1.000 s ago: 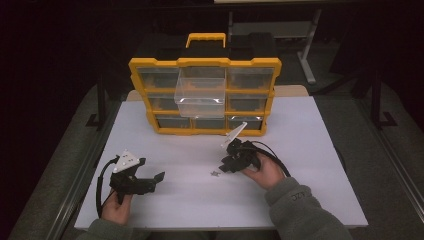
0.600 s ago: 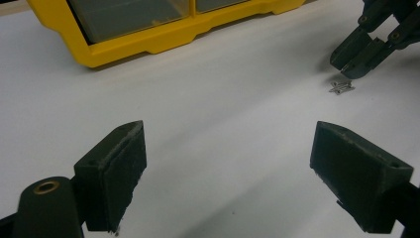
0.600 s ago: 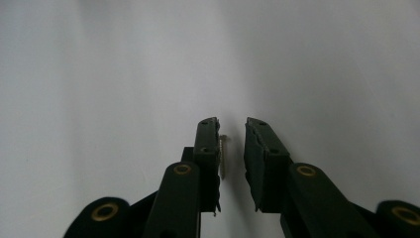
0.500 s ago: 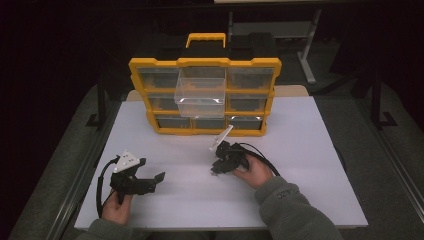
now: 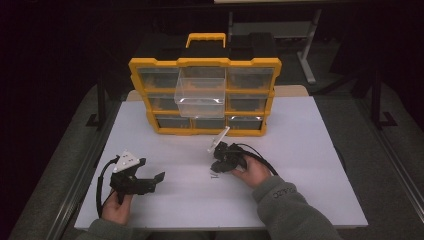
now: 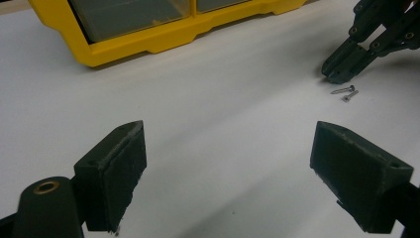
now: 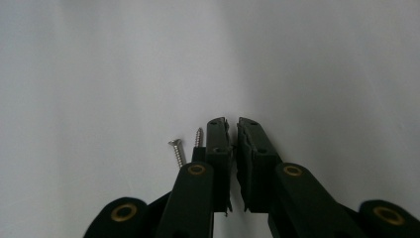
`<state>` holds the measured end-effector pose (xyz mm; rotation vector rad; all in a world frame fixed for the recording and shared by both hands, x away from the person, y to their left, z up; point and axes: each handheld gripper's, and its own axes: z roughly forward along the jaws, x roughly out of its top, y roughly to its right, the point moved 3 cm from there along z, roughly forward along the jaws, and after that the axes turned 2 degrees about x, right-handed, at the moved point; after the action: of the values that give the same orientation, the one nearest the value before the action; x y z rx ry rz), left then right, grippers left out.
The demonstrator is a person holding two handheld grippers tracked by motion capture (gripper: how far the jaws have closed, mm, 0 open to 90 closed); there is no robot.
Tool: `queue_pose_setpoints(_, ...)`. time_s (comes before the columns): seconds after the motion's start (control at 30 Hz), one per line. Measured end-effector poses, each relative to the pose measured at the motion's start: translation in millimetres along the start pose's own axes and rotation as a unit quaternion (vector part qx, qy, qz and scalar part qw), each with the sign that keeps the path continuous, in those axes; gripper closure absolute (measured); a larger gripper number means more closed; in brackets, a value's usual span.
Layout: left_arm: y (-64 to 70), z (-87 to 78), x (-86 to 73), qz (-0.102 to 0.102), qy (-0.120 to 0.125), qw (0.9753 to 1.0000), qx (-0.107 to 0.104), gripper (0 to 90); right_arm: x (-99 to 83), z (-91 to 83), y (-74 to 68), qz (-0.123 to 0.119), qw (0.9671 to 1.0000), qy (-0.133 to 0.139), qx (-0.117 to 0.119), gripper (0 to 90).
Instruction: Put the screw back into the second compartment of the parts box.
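Observation:
Two small silver screws [image 7: 177, 151] lie side by side on the white table, just left of my right gripper's [image 7: 233, 124] tips. Its jaws stand shut with only a thin slit between them and nothing visible in it. In the high view the right gripper [image 5: 216, 169] points down at the table's middle, in front of the organizer. The left gripper view also catches those shut tips [image 6: 338, 73], with the screws [image 6: 346, 92] right beside them. My left gripper [image 6: 228, 148] is wide open and holds nothing. It rests low over the table at the front left [image 5: 150, 170].
A yellow and black drawer organizer [image 5: 205, 95] stands at the back of the white table [image 5: 310, 150]. One clear drawer [image 5: 200, 97] in its middle column is pulled out. The floor around the table is dark.
My right gripper has moved left and down toward the table, ending with its tips beside the screws. The left gripper has stayed where it was.

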<state>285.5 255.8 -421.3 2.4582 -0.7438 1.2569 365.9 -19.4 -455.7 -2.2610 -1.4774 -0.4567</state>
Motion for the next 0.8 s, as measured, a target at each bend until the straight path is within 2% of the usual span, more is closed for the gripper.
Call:
queue_pose_setpoints(0.27, 0.7, 0.2, 0.2, -0.005, 0.004, 1.0, 0.0, 13.9, -0.8, -0.6, 1.0, 0.001, 1.0, 0.002, 0.001, 83.3)
queue_pose_setpoints(0.47, 0.0, 0.0, 0.2, 0.0, 0.001, 1.0, -0.001, 13.9, -3.1, -3.4, 4.1, 0.002, 1.0, 0.002, 0.002, 83.4)
queue_pose_setpoints(0.8, 0.6, 0.0, 0.7, -0.005, 0.007, 1.0, 0.0, 13.9, -8.3, -20.5, 6.8, 0.016, 0.9998, 0.011, 0.001, 83.4)
